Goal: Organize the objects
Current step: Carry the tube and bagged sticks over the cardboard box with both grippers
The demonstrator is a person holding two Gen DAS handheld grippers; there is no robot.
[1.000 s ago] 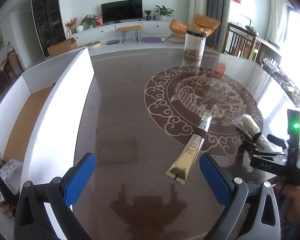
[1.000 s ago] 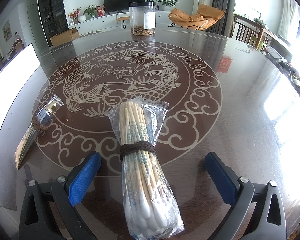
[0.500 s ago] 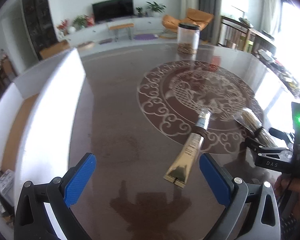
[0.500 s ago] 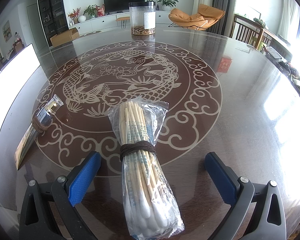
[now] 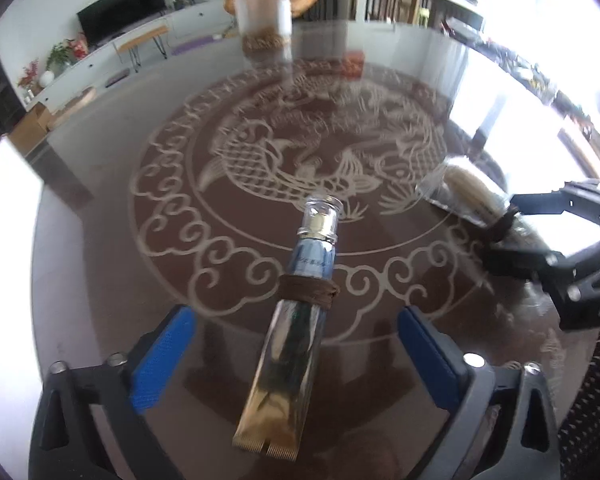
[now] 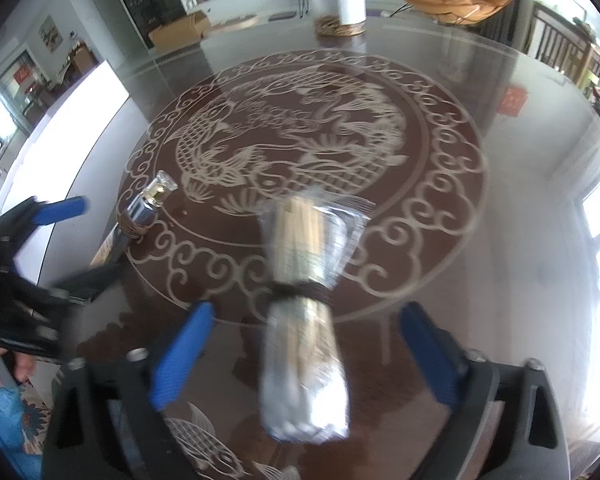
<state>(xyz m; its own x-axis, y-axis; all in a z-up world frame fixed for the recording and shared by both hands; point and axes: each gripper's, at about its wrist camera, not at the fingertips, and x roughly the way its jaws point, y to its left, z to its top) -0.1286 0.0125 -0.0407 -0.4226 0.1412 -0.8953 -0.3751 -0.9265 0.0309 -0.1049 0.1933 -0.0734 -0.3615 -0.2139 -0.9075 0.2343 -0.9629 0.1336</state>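
Note:
A gold tube (image 5: 296,320) with a clear cap and a brown band lies on the dark table (image 5: 100,248), pointing away from me. My left gripper (image 5: 294,314) straddles it with its blue pads apart on either side; the jaws are closing and do not touch it. A bagged bundle of cotton swabs (image 6: 304,304), tied with a brown band, lies between the pads of my right gripper (image 6: 306,310), whose jaws are also closing without contact. In the right wrist view the left gripper (image 6: 102,234) is around the tube (image 6: 140,212). The left wrist view shows the right gripper (image 5: 502,226) at the bundle (image 5: 464,188).
A clear jar (image 5: 264,16) with brown contents stands at the table's far side. A white panel (image 6: 60,148) runs along the left edge. A person's hand (image 6: 4,360) holds the left gripper. The table carries a pale fish pattern (image 6: 292,140).
The left gripper has swung right and down, so the tube now lies between its pads. Both pairs of jaws have narrowed. The right view has tilted; the left gripper has entered it.

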